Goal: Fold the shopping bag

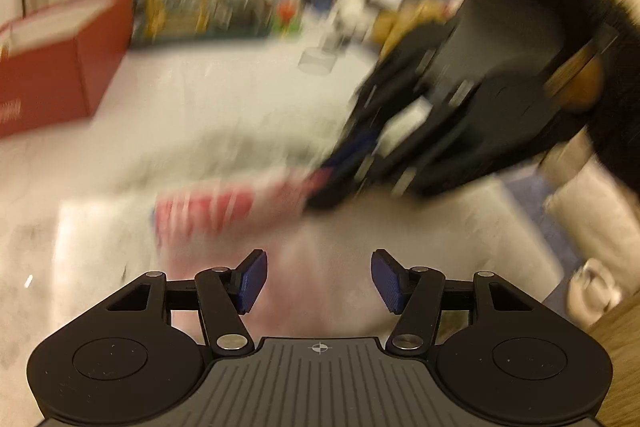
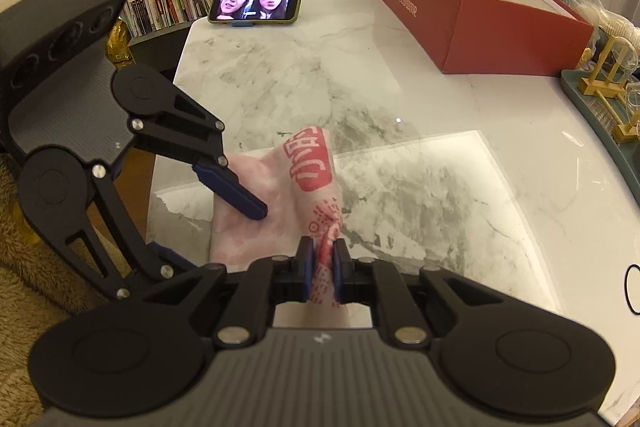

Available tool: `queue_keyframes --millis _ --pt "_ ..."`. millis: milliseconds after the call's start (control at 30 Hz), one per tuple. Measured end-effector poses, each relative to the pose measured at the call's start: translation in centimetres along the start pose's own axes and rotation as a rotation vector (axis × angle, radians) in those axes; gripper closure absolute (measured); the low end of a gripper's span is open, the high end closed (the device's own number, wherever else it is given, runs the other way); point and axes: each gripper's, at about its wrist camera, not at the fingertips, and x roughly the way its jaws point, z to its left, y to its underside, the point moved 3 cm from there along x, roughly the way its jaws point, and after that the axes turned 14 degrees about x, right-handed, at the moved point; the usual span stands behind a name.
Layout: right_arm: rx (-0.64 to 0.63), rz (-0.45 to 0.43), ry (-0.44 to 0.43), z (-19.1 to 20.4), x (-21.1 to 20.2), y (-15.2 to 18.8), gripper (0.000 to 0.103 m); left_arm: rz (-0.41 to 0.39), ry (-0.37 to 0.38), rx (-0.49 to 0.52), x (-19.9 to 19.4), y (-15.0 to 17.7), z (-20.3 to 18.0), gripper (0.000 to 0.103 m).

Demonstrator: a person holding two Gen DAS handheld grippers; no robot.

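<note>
A thin pink shopping bag (image 2: 280, 195) printed in red lay crumpled near the front edge of a marble table (image 2: 420, 99), one fold rising between the blue pads of the right gripper (image 2: 321, 267) — jaws clamped on the plastic. The left gripper (image 2: 256, 223) stood with its jaws apart over the bag's left part, one blue finger (image 2: 236, 193) resting on it — nothing pinched. A red box (image 2: 500, 23) and a propped phone (image 2: 256, 3) sat at the table's far side.
</note>
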Motion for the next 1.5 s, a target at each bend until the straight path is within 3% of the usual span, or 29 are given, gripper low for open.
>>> queue_keyframes --millis 33,133,233,367,533,833,1367,1500 --pt "0.002 0.001 -0.001 0.0 0.1 0.1 0.094 -0.022 -0.006 0.014 -0.1 -0.3 -0.2 0.044" --pt "0.013 0.002 -0.003 0.0 0.3 0.1 0.094 0.154 -0.073 0.024 2.5 0.1 0.1 0.044" --pt "0.01 0.008 0.006 0.1 0.6 0.1 0.094 0.139 -0.062 -0.086 2.3 -0.1 1.1 0.044" --pt "0.021 0.01 -0.002 0.2 0.5 0.1 0.095 0.171 -0.083 -0.005 3.0 -0.2 0.2 0.045" --pt "0.071 0.011 -0.082 0.3 -0.4 -0.1 0.096 0.142 -0.078 -0.011 2.5 0.2 0.6 0.05" --pt "-0.003 0.039 -0.146 2.6 -0.5 -0.3 0.095 0.157 -0.081 0.005 2.5 0.1 0.4 0.05" --pt "-0.132 0.099 -0.117 4.3 -0.2 -0.7 0.095 0.162 -0.078 0.009 2.0 0.4 0.2 0.049" --pt "-0.183 0.116 -0.105 5.0 0.0 -0.6 0.096 0.19 -0.107 0.028 1.4 0.7 0.1 0.049"
